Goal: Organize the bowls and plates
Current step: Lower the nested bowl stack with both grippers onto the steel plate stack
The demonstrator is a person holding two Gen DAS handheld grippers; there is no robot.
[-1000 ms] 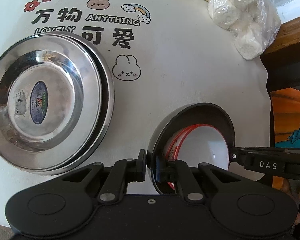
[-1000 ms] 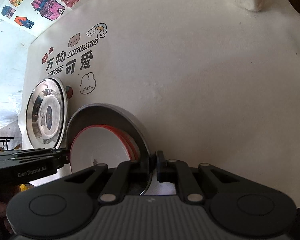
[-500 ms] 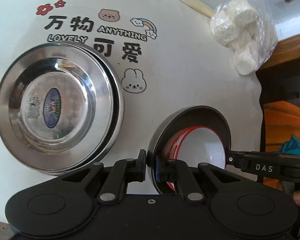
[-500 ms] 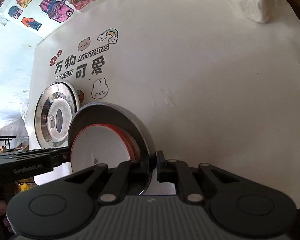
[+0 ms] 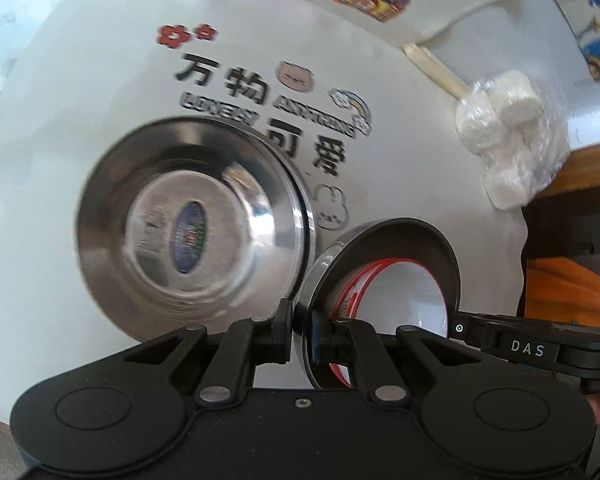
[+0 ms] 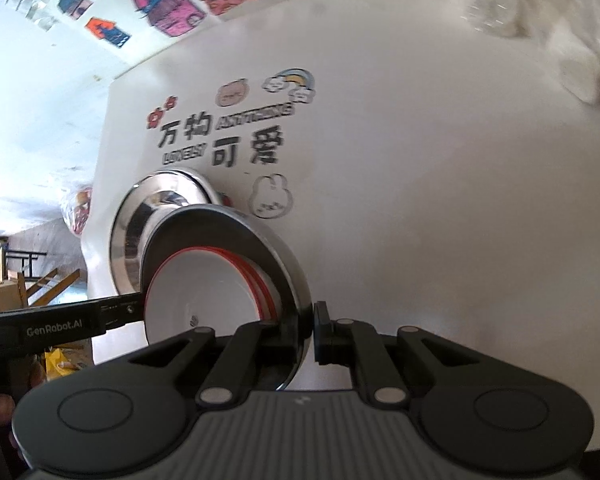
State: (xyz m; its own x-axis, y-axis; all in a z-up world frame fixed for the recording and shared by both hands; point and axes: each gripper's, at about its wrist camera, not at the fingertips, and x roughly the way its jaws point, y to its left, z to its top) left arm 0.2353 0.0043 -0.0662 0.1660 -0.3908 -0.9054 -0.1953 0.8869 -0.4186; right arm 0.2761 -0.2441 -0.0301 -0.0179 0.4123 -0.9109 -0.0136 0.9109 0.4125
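The work surface is a white printed table cover (image 5: pixel 400 128) with cartoon lettering; stickers line the wall behind it.

**Load.** A steel bowl (image 5: pixel 416 240) holds a nested stack of white bowls with red rims (image 5: pixel 404 296). It is carried between both grippers, clear of the cover and tilted, just beside the stack of steel plates (image 5: pixel 188 232) that rests on the cover. In the right wrist view the bowl (image 6: pixel 236 232) overlaps the near edge of the plates (image 6: pixel 156 196).

**Grip.** The left gripper (image 5: pixel 300 330) is clamped almost fully closed on the near rim of the steel bowl, one finger outside the wall and one inside. The right gripper (image 6: pixel 310 330) is clamped the same way on the opposite rim. Each gripper appears in the other's view, at the far side of the bowl.

**Procedure (judgement).**
1. The likely destination is the plate stack or the bare cover beside it.
2. Hold both clamps closed until the base is fully supported.
3. Level the bowl before lowering; the inner bowls are loose and may slide towards the low side.
4. Move both hands at matched speed. A thin rim pinch can pivot if one side leads.
5. Keep clear of the plate rim during the approach, and of the bag of white lumps (image 5: pixel 508 152) further back.
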